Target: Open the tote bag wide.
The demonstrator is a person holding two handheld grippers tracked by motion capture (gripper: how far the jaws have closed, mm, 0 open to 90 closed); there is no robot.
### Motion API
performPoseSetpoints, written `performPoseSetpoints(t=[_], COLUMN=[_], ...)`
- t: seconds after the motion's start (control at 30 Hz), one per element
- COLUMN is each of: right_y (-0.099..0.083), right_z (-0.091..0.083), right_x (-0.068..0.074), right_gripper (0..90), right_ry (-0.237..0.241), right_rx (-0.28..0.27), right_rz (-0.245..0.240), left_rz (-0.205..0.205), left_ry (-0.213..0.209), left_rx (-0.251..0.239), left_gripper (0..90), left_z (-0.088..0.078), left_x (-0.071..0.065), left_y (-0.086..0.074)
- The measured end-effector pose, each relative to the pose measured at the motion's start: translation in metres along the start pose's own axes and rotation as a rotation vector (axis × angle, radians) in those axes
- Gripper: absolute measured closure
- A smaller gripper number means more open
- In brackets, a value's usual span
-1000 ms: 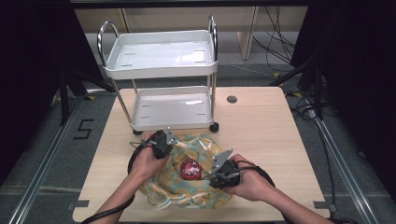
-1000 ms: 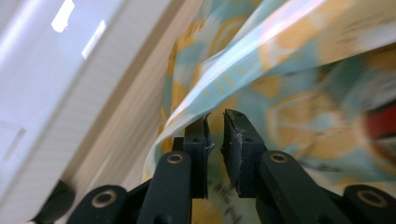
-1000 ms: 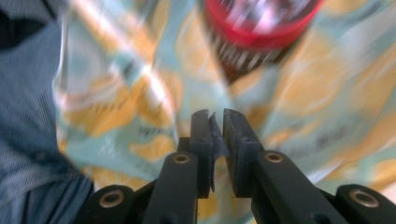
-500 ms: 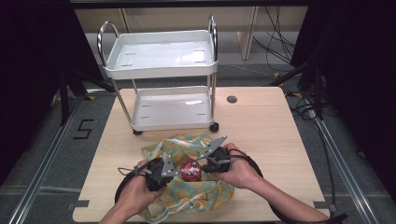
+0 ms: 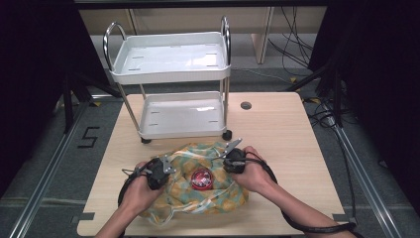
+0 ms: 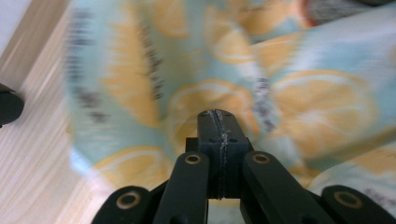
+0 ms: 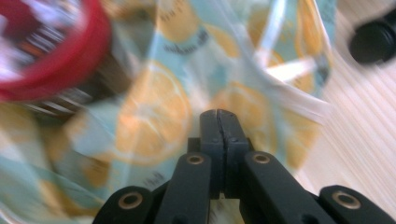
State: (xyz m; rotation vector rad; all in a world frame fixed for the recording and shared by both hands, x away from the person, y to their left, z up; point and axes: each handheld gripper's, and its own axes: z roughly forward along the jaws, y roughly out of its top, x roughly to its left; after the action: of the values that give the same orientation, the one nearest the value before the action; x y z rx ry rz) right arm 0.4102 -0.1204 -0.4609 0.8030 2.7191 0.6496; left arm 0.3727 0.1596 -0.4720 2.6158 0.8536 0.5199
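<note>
Figure: a lemon-print cloth (image 5: 198,193) lay crumpled on the near half of the wooden desk (image 5: 287,134), in front of a white two-tier trolley (image 5: 173,74) that stood on the desk's far half. A round red-lidded object (image 5: 202,178) rested in the middle of the cloth. The left gripper (image 5: 157,171) was at the cloth's left edge and the right gripper (image 5: 233,157) at its upper right edge, each carried in one of the person's hands, with the red-lidded object between them. In the left gripper view, the fingers (image 6: 208,140) were pressed together with the printed cloth directly beyond their tips; whether a fold of it was pinched between them could not be told. In the right gripper view, the fingers (image 7: 210,137) were likewise pressed together over the cloth, and again a pinched fold could not be made out. The red lid appeared blurred at the upper left of that view, and a black trolley castor (image 7: 376,42) stood on the desk at the upper right.
</note>
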Motion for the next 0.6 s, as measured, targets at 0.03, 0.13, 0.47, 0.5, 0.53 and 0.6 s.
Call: performPoseSetpoints(t=[0.03,0.13,0.47,0.5,0.53,0.6], right_y=[-0.002,-0.009,-0.024,-0.025,-0.026,-0.026], right_z=[0.002,0.004,0.008,0.008,0.009,0.008], right_x=[-0.002,-0.01,-0.028,-0.029,-0.03,-0.028], right_gripper=[90.0,90.0,90.0,90.0,90.0,90.0], right_ry=[-0.009,-0.025,-0.105,-0.113,-0.125,-0.09], right_rx=[0.006,0.028,0.048,0.053,0.053,0.064], right_rz=[0.02,0.034,0.048,0.048,0.042,0.091], left_rz=[-0.009,-0.009,0.003,0.0,0.001,0.013], left_ry=[0.007,0.054,0.132,0.13,0.135,0.139], left_rx=[0.003,0.003,0.045,0.034,0.027,0.027], left_gripper=[89.3,89.3,89.4,89.3,89.3,89.2], left_z=[0.003,0.01,0.034,0.035,0.035,0.034], left_x=[0.004,0.011,0.022,0.022,0.022,0.022], left_y=[0.001,0.006,0.016,0.017,0.017,0.019])
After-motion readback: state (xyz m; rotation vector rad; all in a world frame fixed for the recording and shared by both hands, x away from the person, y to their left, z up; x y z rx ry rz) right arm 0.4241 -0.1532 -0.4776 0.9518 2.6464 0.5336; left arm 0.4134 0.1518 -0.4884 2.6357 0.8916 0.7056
